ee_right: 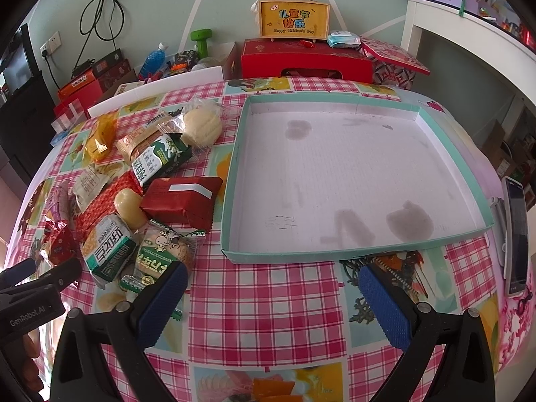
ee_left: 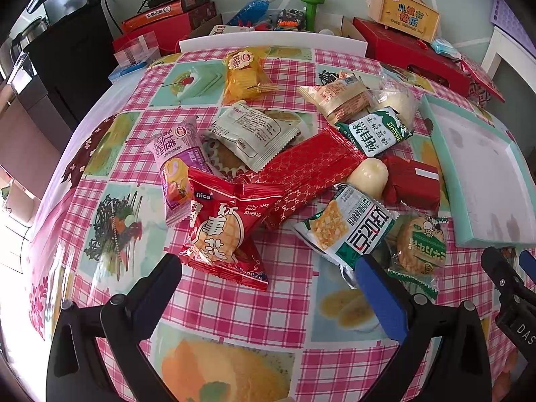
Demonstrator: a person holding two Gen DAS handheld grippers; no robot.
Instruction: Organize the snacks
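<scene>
Ahead of the left gripper (ee_left: pixel 268 288), jaws spread and empty, the snacks (ee_left: pixel 294 167) lie heaped on the surface (ee_left: pixel 234 305). Right gripper (ee_right: pixel 273 296), also released, faces the empty tray (ee_right: pixel 234 181). Suggest taking a loose top pack first, e.g. the red wafer pack (ee_left: pixel 221 227). Lower packs are partly covered; labels hard to read.

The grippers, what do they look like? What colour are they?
Both are black plastic, shaped like big clamps with round silver screws. The left gripper and the right gripper each have two fingers with bumpy blue pads. White letters on the left one's side read GenRobot.AI.
</scene>
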